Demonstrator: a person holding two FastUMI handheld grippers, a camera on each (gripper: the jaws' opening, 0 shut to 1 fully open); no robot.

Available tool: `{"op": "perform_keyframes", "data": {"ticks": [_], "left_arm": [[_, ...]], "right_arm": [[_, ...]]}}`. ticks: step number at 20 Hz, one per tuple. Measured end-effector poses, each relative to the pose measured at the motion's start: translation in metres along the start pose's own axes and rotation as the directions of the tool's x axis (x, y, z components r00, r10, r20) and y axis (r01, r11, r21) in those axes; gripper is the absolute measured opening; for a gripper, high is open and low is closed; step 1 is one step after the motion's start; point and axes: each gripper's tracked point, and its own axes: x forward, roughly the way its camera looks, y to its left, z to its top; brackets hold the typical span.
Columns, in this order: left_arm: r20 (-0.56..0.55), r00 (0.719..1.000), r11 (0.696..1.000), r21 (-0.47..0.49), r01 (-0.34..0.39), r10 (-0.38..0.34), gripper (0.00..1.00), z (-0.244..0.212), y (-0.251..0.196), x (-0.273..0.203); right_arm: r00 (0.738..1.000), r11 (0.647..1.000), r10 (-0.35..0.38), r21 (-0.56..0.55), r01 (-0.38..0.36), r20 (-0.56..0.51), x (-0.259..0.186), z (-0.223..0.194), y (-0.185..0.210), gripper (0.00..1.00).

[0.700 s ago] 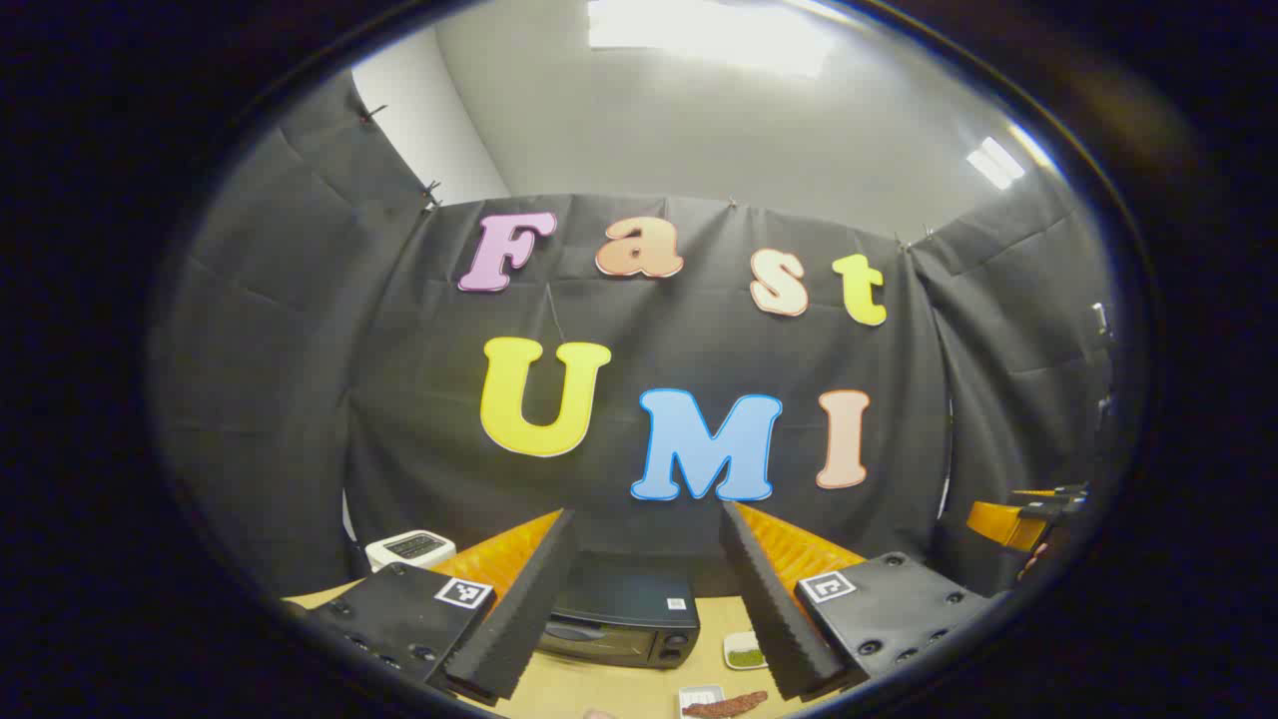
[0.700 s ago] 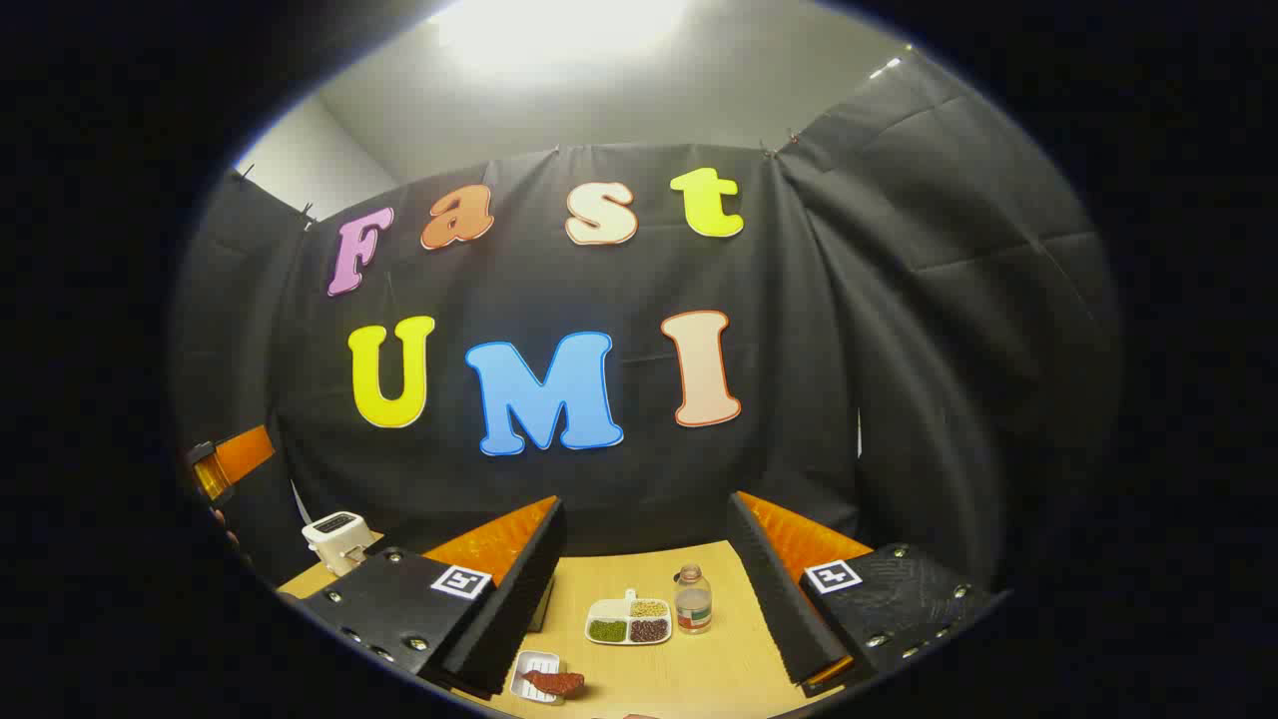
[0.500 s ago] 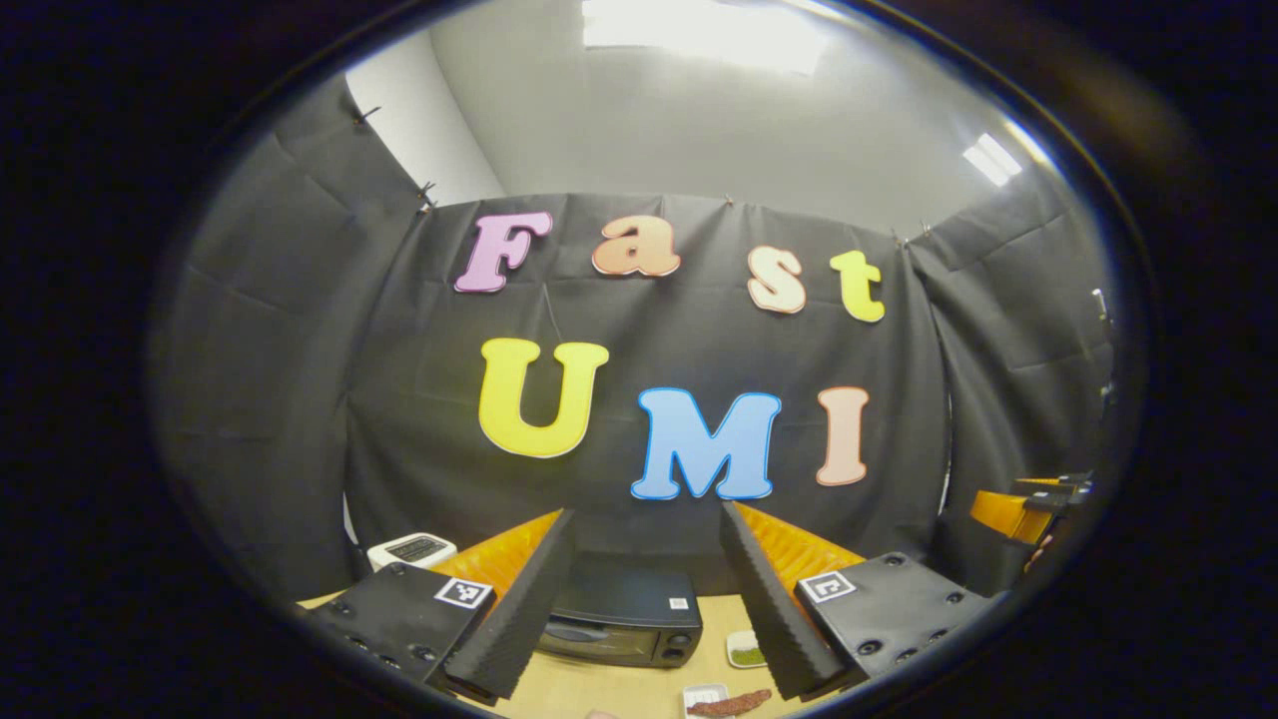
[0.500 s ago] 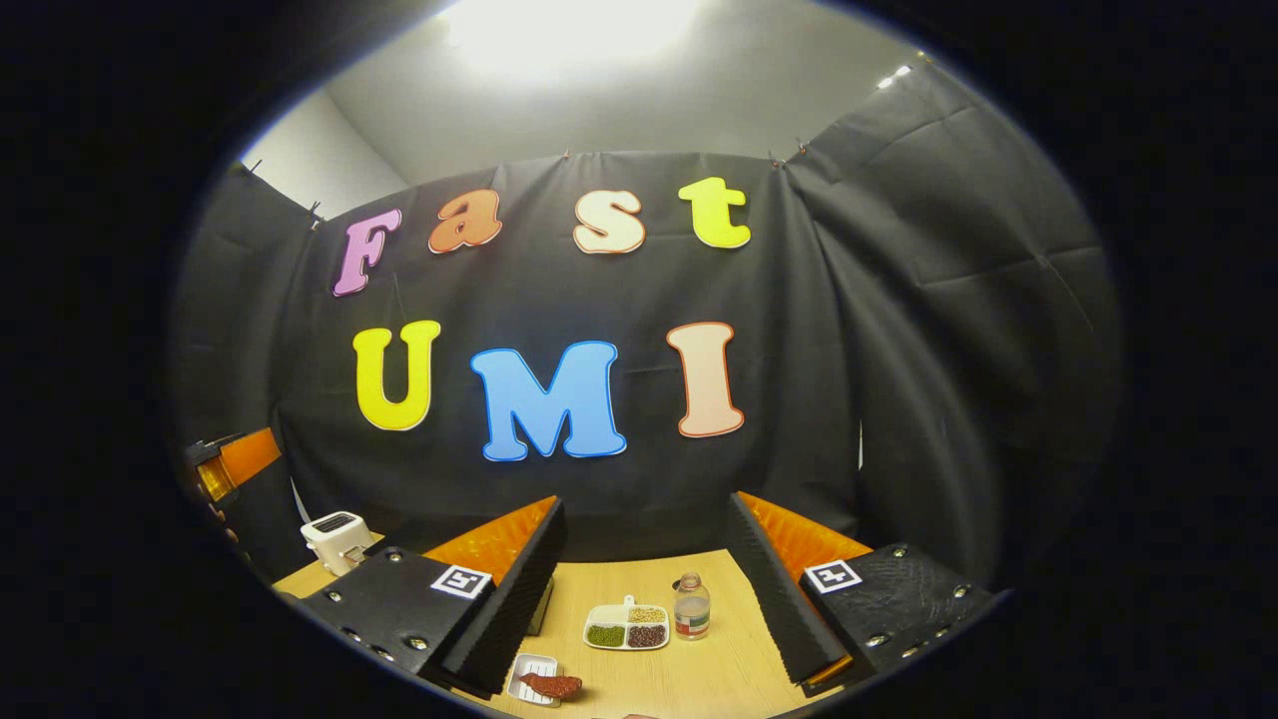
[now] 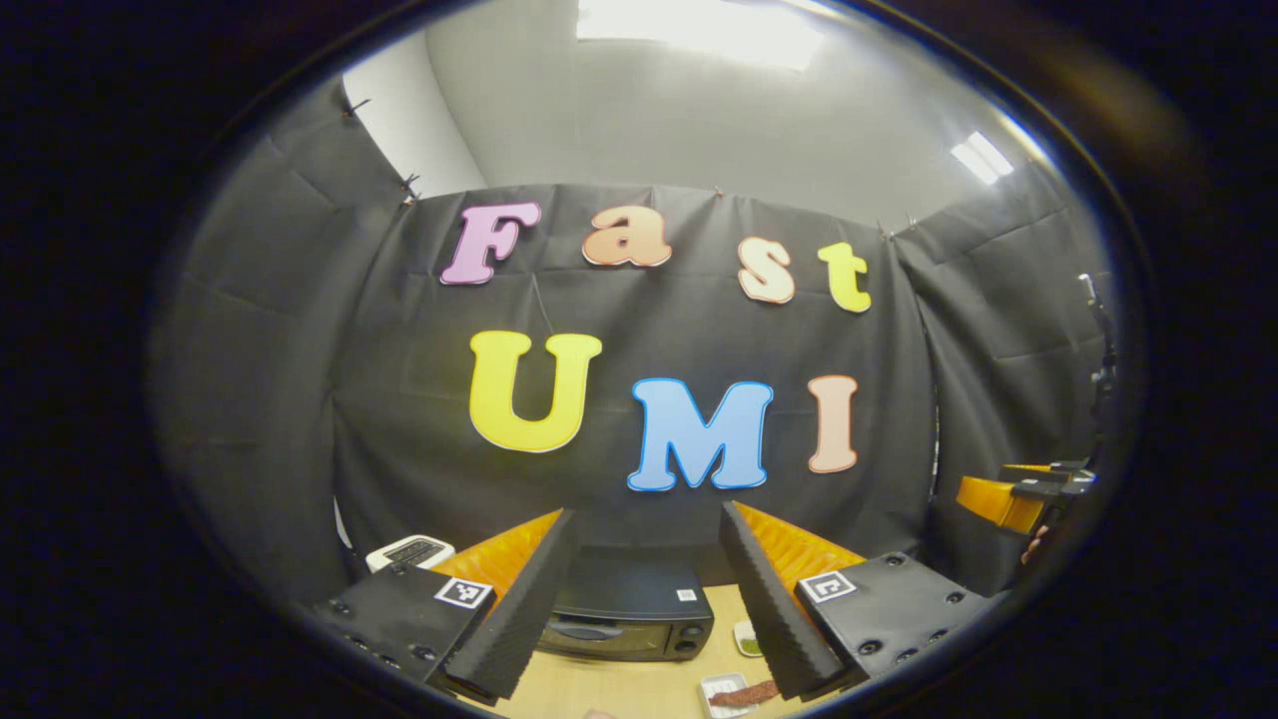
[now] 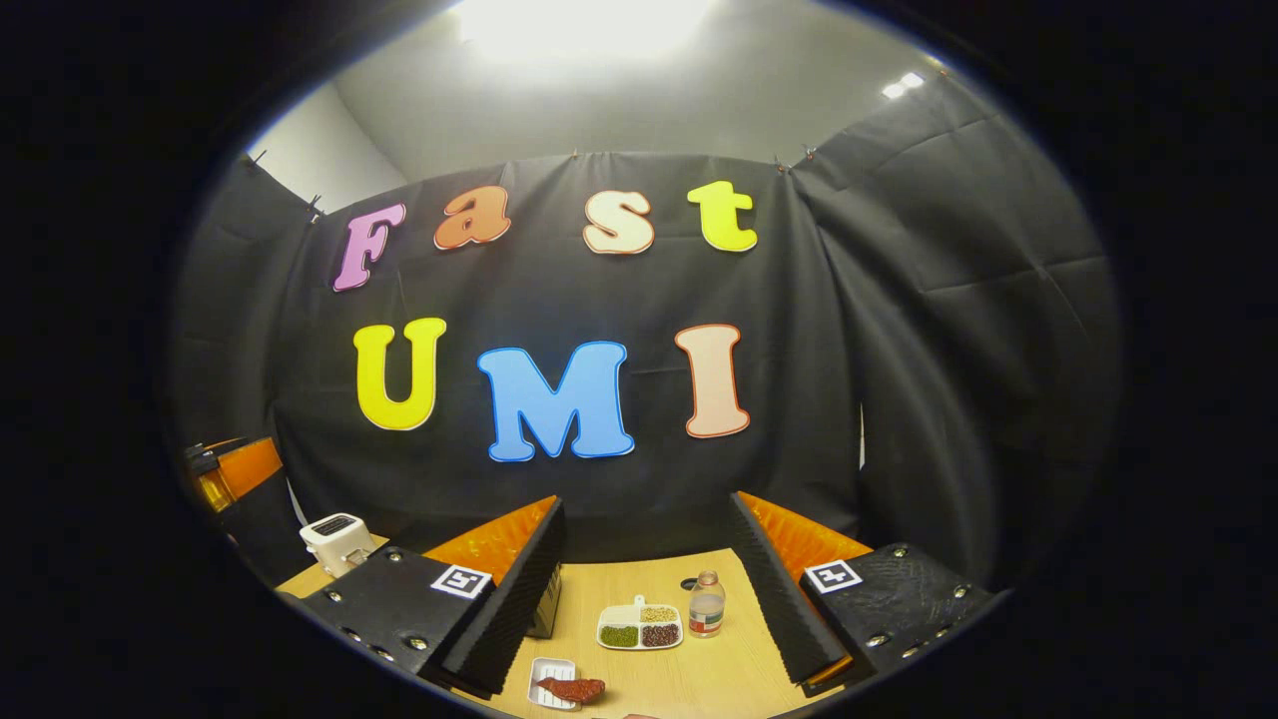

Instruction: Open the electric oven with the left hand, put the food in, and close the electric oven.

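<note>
Black oven [image 5: 627,619], reddish-brown food [image 6: 570,688]

Toaster [image 6: 339,540], sectioned dish [image 6: 640,631] beside bottle [image 6: 706,605].

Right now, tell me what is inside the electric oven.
Cannot tell. In the left gripper view the electric oven sits closed on the table; its dark door hides the inside. The food lies outside, on a small white tray.

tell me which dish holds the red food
The small white tray nearest the right gripper; the divided dish behind it holds grains.
</note>
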Motion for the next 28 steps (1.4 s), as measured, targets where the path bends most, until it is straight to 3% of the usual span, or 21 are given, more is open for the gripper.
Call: {"op": "perform_keyframes", "data": {"ticks": [6,9,11,12,14,17,18,20,25,28], "left_arm": [[-0.024,0.999,1.000,0.012,0.022,-0.022,1.00,-0.009,0.009,0.000],[-0.029,0.999,1.000,0.024,-0.013,0.014,1.00,-0.017,0.017,0.008],[-0.065,0.998,0.999,0.024,-0.021,0.023,0.96,-0.037,0.021,0.019],[-0.090,0.996,0.999,0.025,-0.023,0.025,1.00,-0.050,0.024,0.028],[-0.146,0.988,0.999,0.015,-0.047,0.049,0.96,-0.082,0.034,0.044],[-0.205,0.978,0.999,-0.035,-0.042,0.034,1.00,-0.119,0.035,0.067],[-0.219,0.975,0.998,-0.034,-0.048,0.040,0.96,-0.128,0.038,0.073],[-0.242,0.969,0.998,-0.009,-0.054,0.051,1.00,-0.147,0.043,0.087],[-0.345,0.936,0.998,-0.004,-0.067,0.062,1.00,-0.207,0.052,0.125],[-0.403,0.912,0.997,0.037,-0.066,0.076,0.92,-0.249,0.062,0.147]], "right_arm": [[1.000,1.000,-0.001,-0.017,0.001,0.014,-0.003,-0.001,0.008,0.99],[1.000,1.000,0.012,-0.010,-0.012,-0.007,0.006,-0.013,0.010,0.99],[1.000,1.000,0.021,-0.010,-0.021,-0.015,0.014,-0.021,0.010,0.99],[0.999,1.000,0.025,-0.007,-0.025,-0.027,0.019,-0.026,0.010,0.99],[0.998,0.999,0.040,-0.002,-0.040,-0.049,0.026,-0.037,0.011,0.99],[0.998,1.000,0.029,0.000,-0.029,-0.060,0.038,-0.045,0.004,0.99],[0.998,1.000,0.025,0.003,-0.025,-0.056,0.040,-0.047,0.002,0.99],[0.998,1.000,0.021,0.008,-0.020,-0.062,0.047,-0.054,0.000,0.99],[0.993,1.000,0.021,0.017,-0.019,-0.119,0.057,-0.075,-0.006,0.99],[0.989,1.000,0.013,0.009,-0.011,-0.145,0.061,-0.084,-0.014,0.99]]}}
